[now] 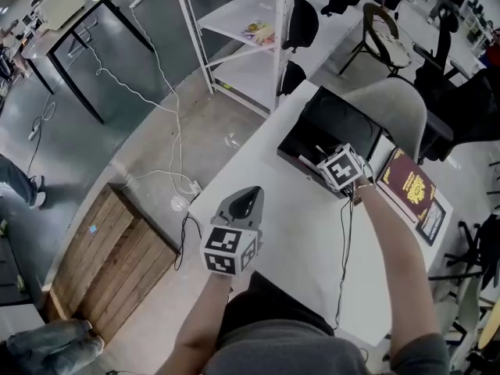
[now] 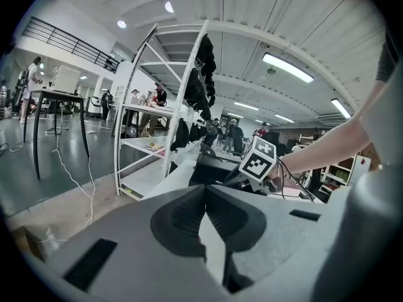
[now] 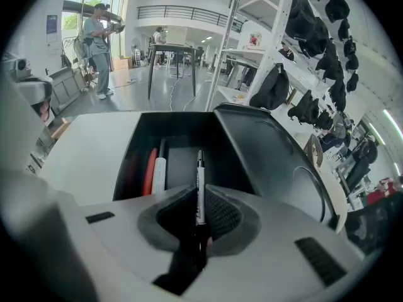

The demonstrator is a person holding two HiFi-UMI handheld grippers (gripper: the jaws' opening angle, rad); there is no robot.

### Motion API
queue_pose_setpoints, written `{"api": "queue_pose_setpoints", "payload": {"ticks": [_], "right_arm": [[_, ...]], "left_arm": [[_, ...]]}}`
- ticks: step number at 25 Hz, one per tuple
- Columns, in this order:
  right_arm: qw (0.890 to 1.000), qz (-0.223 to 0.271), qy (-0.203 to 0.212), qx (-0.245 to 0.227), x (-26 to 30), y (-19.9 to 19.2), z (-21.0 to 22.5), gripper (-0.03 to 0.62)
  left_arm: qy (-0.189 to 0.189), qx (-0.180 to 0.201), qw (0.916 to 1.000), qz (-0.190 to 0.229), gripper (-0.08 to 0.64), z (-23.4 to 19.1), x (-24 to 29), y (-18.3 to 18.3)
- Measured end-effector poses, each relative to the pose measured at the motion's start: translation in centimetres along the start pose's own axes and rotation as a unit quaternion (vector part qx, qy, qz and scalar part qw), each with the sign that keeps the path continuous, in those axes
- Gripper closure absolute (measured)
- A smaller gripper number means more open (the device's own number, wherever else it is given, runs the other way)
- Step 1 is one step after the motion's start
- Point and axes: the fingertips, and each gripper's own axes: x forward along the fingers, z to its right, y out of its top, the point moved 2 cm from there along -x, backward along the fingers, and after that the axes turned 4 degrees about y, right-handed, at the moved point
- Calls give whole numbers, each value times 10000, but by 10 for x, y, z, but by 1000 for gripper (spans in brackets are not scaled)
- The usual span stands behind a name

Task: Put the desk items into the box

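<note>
Marker (image 3: 200,175) clamped between right gripper (image 3: 200,199) jaws, tip over box (image 3: 176,129); left gripper (image 2: 205,201) closed, empty.

No legible text anywhere; print on the pen (image 3: 199,190) too blurred

The box (image 1: 336,127) sat at the far end of the table (image 1: 297,241), with a chair (image 1: 394,104) behind it and a book (image 1: 408,184) lying just to its right. The right gripper (image 3: 200,200) hung over the box's open compartment, a marker (image 3: 200,175) between its fingers. Two pens (image 3: 158,172) lay along the compartment's left wall. The left gripper (image 1: 248,195) hovered above the table's near left edge. A shelf rack (image 1: 242,30) stood beyond the table to the left, and a wooden pallet (image 1: 109,260) lay on the floor left of the table.
</note>
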Motion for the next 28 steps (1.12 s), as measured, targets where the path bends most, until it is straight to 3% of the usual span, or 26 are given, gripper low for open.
{"api": "queue_pose_setpoints", "payload": {"ticks": [10,19,28], "right_arm": [[9995,-208,-4,-256,8,1,-1,545],[9989,-440,46,-147,14,-7,-3,545],[9995,-272,-52,-146,14,-2,-2,538]], "left_arm": [[77,-61,9999,-27,554,-6,1,-6],[98,-152,9998,-58,554,-8,3,-8],[97,-234,9997,-47,554,-10,1,-7]]}}
